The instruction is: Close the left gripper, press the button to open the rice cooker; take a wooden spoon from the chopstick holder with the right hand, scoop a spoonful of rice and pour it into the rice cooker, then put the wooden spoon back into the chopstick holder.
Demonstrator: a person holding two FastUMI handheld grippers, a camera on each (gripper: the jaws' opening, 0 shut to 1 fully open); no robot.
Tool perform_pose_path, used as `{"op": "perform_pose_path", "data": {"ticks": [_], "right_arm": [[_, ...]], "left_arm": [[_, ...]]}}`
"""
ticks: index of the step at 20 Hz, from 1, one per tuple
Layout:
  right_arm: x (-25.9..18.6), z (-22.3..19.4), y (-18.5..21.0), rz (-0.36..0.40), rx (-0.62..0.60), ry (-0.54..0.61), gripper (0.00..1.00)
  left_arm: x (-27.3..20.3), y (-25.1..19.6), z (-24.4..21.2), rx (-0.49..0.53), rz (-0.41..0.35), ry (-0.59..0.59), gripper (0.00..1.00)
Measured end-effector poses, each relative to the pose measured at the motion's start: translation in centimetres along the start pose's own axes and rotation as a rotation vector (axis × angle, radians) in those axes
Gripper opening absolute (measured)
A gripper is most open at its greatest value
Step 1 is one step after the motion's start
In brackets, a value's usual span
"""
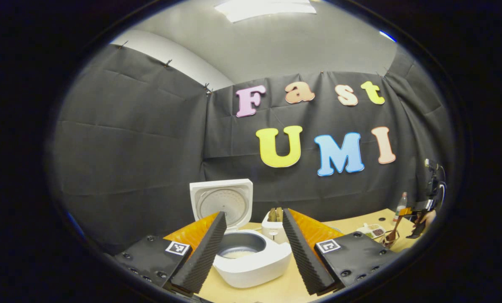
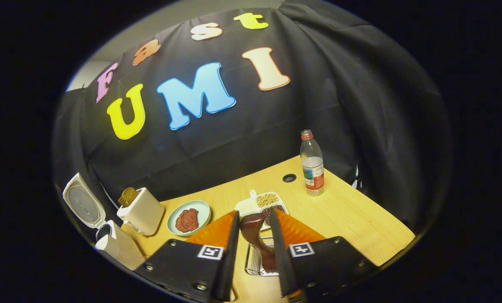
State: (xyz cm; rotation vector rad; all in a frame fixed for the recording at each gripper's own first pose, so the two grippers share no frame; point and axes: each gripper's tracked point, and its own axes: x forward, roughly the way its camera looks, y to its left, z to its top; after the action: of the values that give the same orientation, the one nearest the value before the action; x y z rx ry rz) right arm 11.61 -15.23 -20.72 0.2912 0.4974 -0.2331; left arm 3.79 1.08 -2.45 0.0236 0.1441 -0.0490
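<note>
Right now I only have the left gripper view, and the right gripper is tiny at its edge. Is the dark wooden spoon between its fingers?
Observer: Yes. In the right gripper view the dark wooden spoon stands between the right gripper's fingers, bowl end up. I cannot tell whether both fingers press it.
Operator: What is under it?
Observer: A wire metal holder on the pale wooden table; the spoon's handle runs down over it.
Operator: Anything to the side of the holder?
Observer: A round pale green plate with reddish food sits between the holder and the white toaster.
</note>
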Motion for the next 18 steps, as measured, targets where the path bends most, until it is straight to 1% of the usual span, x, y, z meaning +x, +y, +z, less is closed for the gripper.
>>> {"op": "perform_pose_path", "data": {"ticks": [1,2,3,6,10,11,14,17,18], "right_arm": [[-0.8,0.6,0.0,0.002,-0.014,-0.016,0.64],[-1.7,1.5,-0.1,-0.009,-0.040,-0.038,0.72],[-2.1,2.2,-0.3,-0.020,-0.068,-0.065,1.00],[-4.7,4.9,0.2,-0.023,-0.143,-0.143,1.00],[-7.5,6.6,0.9,-0.023,-0.198,-0.204,0.99],[-8.0,6.7,1.1,-0.025,-0.208,-0.217,0.99],[-9.3,6.5,1.1,-0.035,-0.214,-0.227,0.99],[-10.7,5.4,0.7,-0.052,-0.197,-0.218,0.99],[-11.2,5.0,0.6,-0.055,-0.190,-0.214,0.99]], "left_arm": [[0.3,0.2,0.1,-0.008,-0.001,-0.001,0.95],[0.7,0.4,0.3,-0.016,0.000,-0.004,0.95],[1.0,0.6,0.6,-0.021,0.002,-0.008,0.96],[2.9,1.5,1.7,-0.015,0.002,-0.021,0.96],[6.8,3.2,4.2,0.007,0.006,-0.042,0.94],[7.9,3.6,4.5,0.010,0.005,-0.039,0.93],[11.9,5.5,6.0,0.005,0.008,-0.025,0.96],[16.5,7.6,6.5,-0.019,0.009,0.005,0.94],[18.2,8.0,6.7,-0.024,0.003,0.005,0.97]]}}
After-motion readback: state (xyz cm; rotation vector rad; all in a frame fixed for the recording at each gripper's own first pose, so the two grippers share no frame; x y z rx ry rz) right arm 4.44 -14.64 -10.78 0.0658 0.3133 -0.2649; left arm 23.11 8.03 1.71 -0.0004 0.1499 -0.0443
